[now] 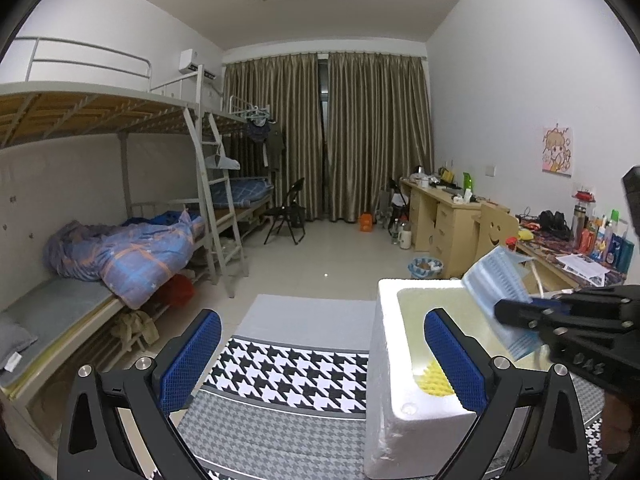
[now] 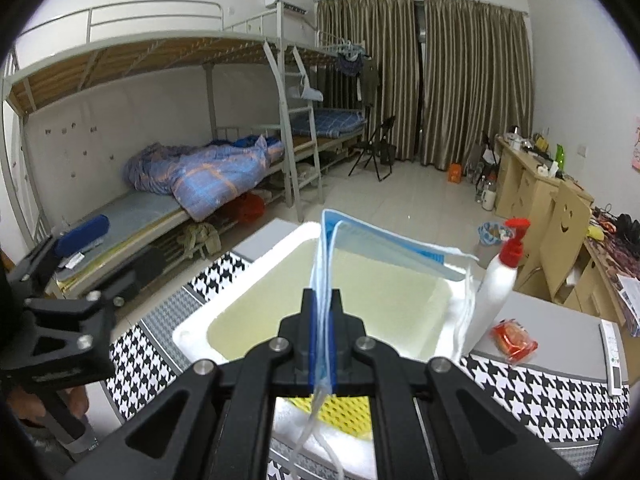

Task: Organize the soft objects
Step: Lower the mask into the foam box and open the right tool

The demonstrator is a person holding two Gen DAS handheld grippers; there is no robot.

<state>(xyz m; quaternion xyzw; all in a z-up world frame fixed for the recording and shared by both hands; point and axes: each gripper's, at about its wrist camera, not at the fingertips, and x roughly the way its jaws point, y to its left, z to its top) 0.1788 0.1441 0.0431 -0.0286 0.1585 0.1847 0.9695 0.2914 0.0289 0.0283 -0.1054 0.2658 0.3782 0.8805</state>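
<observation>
A blue face mask (image 2: 384, 244) hangs over the white foam box (image 2: 192, 330), with my right gripper (image 2: 321, 300) shut on its edge; its white ear loops dangle below. In the left wrist view the same mask (image 1: 496, 280) sticks up from the right gripper (image 1: 516, 312) above the foam box (image 1: 390, 360). A yellow mesh sponge (image 1: 434, 380) lies inside the box, also visible as the yellow sponge (image 2: 344, 412) under the right gripper. My left gripper (image 1: 322, 354) stands open and holds nothing, straddling the box's left wall over the houndstooth cloth (image 1: 296, 376).
A white pump bottle with a red top (image 2: 498, 280) stands right of the box, beside a red snack packet (image 2: 514, 340). A remote (image 2: 614, 360) lies at the table's right edge. Bunk beds line the left wall, desks the right.
</observation>
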